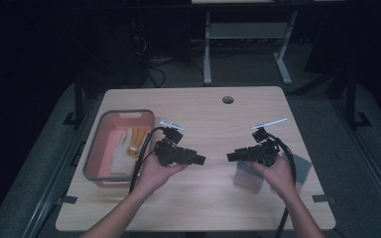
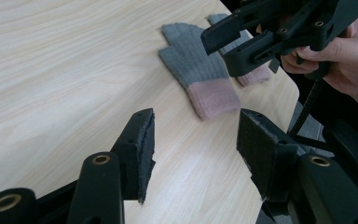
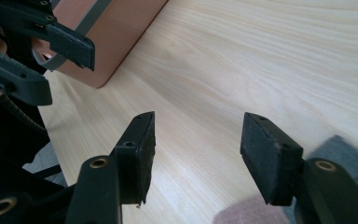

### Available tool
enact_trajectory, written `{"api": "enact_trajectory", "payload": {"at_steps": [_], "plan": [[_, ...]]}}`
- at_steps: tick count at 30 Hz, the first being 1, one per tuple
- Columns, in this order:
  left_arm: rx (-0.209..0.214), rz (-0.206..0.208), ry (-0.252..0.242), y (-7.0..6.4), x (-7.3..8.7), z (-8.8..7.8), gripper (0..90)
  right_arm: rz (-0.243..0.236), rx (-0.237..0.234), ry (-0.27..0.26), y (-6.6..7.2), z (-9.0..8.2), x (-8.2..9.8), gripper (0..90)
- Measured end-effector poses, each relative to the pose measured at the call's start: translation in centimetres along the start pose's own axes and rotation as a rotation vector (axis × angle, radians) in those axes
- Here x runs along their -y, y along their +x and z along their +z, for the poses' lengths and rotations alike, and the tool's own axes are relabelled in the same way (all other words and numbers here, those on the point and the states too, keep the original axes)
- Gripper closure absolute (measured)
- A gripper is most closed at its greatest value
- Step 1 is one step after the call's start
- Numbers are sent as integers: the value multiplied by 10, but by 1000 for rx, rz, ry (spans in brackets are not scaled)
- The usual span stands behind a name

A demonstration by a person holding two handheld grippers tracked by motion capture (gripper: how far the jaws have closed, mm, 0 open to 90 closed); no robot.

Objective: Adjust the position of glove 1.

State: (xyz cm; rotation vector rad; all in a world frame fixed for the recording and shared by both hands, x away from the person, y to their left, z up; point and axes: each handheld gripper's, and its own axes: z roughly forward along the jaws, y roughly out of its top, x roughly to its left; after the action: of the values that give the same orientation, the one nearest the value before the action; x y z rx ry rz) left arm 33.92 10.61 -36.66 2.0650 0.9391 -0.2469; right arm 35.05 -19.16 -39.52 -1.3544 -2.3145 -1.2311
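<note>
Two grey knit gloves with pink cuffs lie on the wooden table. One glove lies flat, and the other glove sits partly under the far hand. In the high view a glove lies under the right hand. My left gripper is held level, points right and is open with nothing between its pads. My right gripper points left toward it, open and empty too. The two tips face each other a short gap apart over bare table.
A pink bin with a grey rim stands at the table's left and holds white and yellow items. A cable hole sits near the far edge. A desk frame stands on the floor beyond.
</note>
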Motion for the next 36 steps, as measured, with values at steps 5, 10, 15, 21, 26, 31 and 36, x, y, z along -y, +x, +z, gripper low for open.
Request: {"api": "enact_trajectory", "payload": {"at_steps": [5, 10, 15, 21, 26, 31, 36], "plan": [[6, 5, 13, -6, -1, 10, 436, -13, 46, -2, -5, -8, 5, 429], [14, 18, 21, -11, 0, 20, 413, -18, 85, -2, -12, -15, 13, 413], [20, 26, 11, -15, -1, 27, 392, -7, 115, 6, -19, -23, 22, 400], [17, 41, 21, -20, -1, 37, 371, -17, 168, 17, -26, -34, 31, 391], [12, 49, 24, -22, 0, 41, 341, -14, 200, 10, -33, -43, 42, 391], [12, 56, 29, -24, 1, 45, 310, -13, 240, 16, -39, -50, 50, 391], [9, 65, 29, -27, 1, 49, 296, -18, 300, 18, -46, -59, 57, 394]]}}
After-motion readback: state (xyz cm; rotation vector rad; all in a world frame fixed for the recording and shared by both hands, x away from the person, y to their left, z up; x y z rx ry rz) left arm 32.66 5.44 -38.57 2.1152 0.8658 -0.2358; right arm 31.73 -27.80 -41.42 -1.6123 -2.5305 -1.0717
